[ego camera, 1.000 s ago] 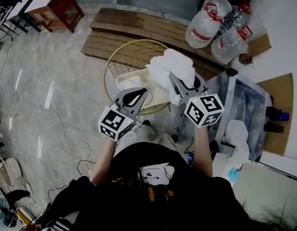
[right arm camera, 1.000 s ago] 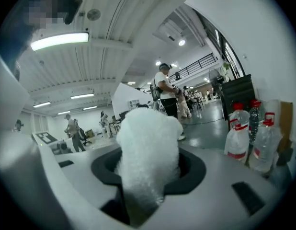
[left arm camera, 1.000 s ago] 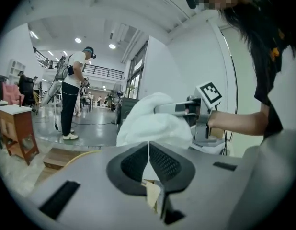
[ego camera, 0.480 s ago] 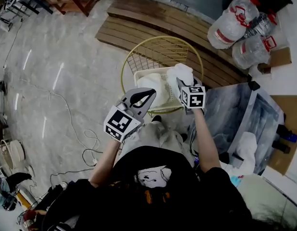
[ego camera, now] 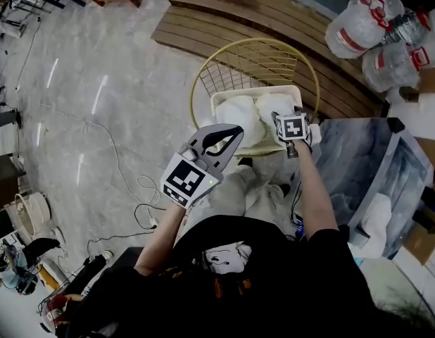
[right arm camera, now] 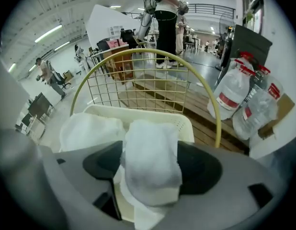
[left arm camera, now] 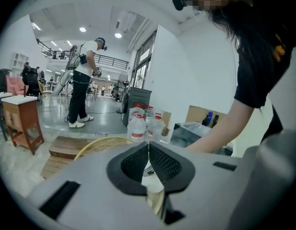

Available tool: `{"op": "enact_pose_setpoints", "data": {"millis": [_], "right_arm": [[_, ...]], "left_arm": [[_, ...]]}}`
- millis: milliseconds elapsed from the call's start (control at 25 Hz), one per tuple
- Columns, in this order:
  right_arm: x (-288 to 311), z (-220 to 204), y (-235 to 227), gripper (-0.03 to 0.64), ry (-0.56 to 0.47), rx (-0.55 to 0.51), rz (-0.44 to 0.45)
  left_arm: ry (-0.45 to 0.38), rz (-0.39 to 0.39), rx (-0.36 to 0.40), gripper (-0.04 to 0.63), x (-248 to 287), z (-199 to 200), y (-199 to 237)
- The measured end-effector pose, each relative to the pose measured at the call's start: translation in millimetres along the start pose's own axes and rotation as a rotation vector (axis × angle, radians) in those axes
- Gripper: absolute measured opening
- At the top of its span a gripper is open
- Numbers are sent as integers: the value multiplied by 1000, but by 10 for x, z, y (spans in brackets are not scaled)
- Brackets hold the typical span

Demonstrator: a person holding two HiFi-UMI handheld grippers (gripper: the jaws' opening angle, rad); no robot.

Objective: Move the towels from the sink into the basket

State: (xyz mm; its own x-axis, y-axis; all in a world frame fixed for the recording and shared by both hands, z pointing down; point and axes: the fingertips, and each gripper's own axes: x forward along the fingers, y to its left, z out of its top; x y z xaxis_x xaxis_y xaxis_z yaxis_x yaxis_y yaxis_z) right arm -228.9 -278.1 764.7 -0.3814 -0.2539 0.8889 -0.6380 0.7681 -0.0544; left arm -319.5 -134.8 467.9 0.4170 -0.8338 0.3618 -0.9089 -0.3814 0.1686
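Observation:
A cream plastic basket [ego camera: 254,91] sits in a gold wire frame [ego camera: 203,83]. One white towel [ego camera: 238,115] lies in its left half. My right gripper [ego camera: 286,118] points down into the right half with a second white towel [right arm camera: 150,159] between its pads. Its jaws have just been opening, and the towel rests loosely between them over the basket rim [right arm camera: 153,114]. My left gripper [ego camera: 234,129] hovers at the basket's near left, shut and empty, its pads meeting at the tip [left arm camera: 148,145]. Another towel [ego camera: 378,220] lies in the grey sink [ego camera: 358,153] at right.
Large water bottles [ego camera: 358,27] stand on a wooden platform [ego camera: 260,20] behind the basket. A cable [ego camera: 133,189] trails over the floor at left. In the left gripper view a person [left arm camera: 85,80] stands far off, beside a wooden cabinet [left arm camera: 23,116].
My right gripper has dropped from above the basket down into it, carrying the towel, and its jaws have spread. My left gripper has sunk slightly and stays shut.

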Motion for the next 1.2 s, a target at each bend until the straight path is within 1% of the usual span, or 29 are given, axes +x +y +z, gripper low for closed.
{"op": "enact_pose_setpoints", "data": {"millis": [120, 280, 400, 480, 560, 720, 880, 1000, 1200], "right_arm": [[-191, 90, 30, 345, -59, 41, 16], [-636, 251, 35, 345, -185, 77, 27], [-1060, 292, 39, 345, -285, 119, 48], [-1415, 270, 2, 344, -356, 167, 50], [-1797, 196, -109, 344, -422, 211, 22], [-2521, -66, -350, 344, -527, 269, -54], [-3203, -452, -640, 344, -613, 308, -133], [-3671, -848, -915, 344, -661, 335, -198], [-4361, -1665, -1335, 344, -704, 385, -268]], "left_arm": [[20, -19, -3, 5, 20, -63, -23], [15, -60, 13, 5, 113, -6, -90], [9, -92, 34, 5, 213, 77, -197], [1, -130, 57, 5, 287, 153, -315], [-14, -184, 78, 5, 395, 237, -477], [-23, -292, 106, 5, 611, 327, -924], [-37, -418, 135, 5, 833, 389, -1572], [-58, -513, 155, 6, 1000, 445, -2151], [-56, -600, 200, 5, 1219, 464, -3128]]}}
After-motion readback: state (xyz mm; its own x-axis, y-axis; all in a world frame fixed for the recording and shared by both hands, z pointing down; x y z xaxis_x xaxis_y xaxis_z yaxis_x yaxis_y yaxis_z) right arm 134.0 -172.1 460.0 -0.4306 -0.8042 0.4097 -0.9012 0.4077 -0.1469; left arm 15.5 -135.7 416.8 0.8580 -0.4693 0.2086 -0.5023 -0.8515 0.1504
